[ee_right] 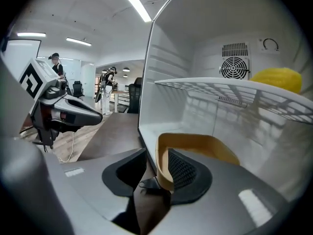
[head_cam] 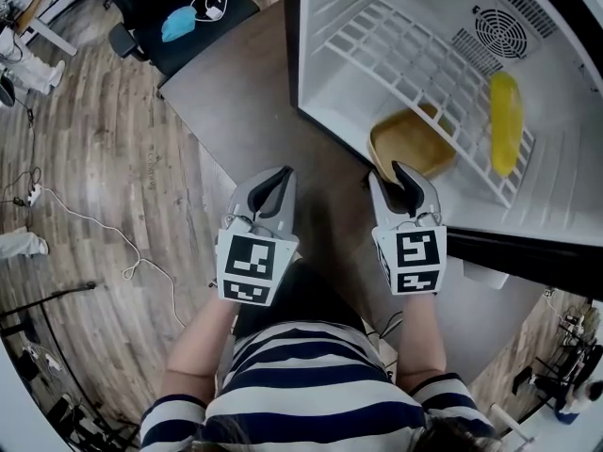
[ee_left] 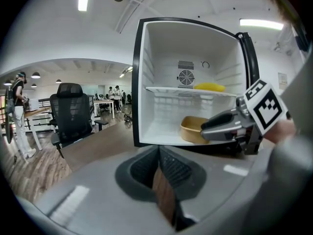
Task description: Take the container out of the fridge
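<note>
- Right tongs (head_cam: 391, 179) are at the open white fridge (head_cam: 349, 8), jaws apart and straddling the near rim of the tan, round, shallow container (head_cam: 410, 144).
- In the right gripper view the container (ee_right: 195, 143) has its near wall standing between the jaws of the right tongs (ee_right: 156, 153). The wall lies against the right-hand pad, and a slim gap shows on the left-hand side, so there is no squeeze on it.
- The rest of the container spreads out ahead of the right tongs, sitting on the fridge floor just inside the front edge.
- Above and beyond the right tongs runs the white wire shelf (ee_right: 220, 89). A yellow, oblong object (ee_right: 276, 78) lies on it, well past the container.
- Left tongs (head_cam: 275, 179) hang beside the right pair, outside the fridge and over the dark brown worktop (head_cam: 245, 111).
- In the left gripper view the tips of the left tongs (ee_left: 159, 151) are drawn together. Only a sliver of worktop shows between the pads, and nothing is held.
- From the left tongs the container (ee_left: 190, 129) sits ahead and to the right, well apart from them.
</note>
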A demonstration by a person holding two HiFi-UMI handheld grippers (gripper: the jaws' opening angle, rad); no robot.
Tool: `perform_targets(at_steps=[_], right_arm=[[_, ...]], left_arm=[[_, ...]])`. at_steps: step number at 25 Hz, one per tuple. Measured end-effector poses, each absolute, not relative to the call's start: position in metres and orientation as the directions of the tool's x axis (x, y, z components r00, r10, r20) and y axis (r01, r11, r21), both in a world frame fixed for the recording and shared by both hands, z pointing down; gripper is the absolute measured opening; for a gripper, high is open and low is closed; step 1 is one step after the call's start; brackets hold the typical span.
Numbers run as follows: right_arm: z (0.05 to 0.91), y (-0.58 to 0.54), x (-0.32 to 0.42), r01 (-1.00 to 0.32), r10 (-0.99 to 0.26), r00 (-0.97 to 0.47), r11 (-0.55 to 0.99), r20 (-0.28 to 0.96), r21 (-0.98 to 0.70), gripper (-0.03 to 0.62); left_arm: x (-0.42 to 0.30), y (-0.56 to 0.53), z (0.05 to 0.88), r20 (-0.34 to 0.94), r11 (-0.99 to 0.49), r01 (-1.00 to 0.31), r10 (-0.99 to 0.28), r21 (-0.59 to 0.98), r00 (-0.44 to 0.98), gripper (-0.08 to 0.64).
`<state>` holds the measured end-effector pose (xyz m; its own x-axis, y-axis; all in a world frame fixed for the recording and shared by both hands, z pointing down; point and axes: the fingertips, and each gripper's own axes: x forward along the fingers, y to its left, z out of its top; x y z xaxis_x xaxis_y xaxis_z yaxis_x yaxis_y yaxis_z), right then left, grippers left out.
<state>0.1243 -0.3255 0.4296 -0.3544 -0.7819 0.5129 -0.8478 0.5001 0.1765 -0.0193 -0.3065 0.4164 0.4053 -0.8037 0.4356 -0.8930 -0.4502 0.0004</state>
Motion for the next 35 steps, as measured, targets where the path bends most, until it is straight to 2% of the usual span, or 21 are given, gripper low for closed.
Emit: perform_targets(at_steps=[6, 12, 16, 35], right_arm=[[0.443, -0.331, 0.127, -0.791, -0.770, -0.316, 0.537, 0.554, 0.294, 0.121], [0.448, -0.331, 0.124, -0.721, -0.765, -0.293, 0.571, 0.574, 0.393, 0.076], [0.451, -0.332, 0.125, -0.706, -0.759, -0.293, 0.582, 0.582, 0.404, 0.034], [0.439, -0.325, 0.121, -0.694, -0.787, -0.272, 0.559, 0.554, 0.454, 0.023]], left_arm=[[-0.012, -0.315, 0.423, 0.445, -0.451, -0.893, -0.798, 0.006, 0.406, 0.000], [-0.013, -0.318, 0.426, 0.447, -0.440, -0.898, -0.802, 0.008, 0.397, 0.000], [-0.014, -0.319, 0.426, 0.445, -0.431, -0.903, -0.807, 0.007, 0.388, 0.000], [-0.042, -0.305, 0.413, 0.421, -0.381, -0.924, -0.841, -0.011, 0.342, 0.000]])
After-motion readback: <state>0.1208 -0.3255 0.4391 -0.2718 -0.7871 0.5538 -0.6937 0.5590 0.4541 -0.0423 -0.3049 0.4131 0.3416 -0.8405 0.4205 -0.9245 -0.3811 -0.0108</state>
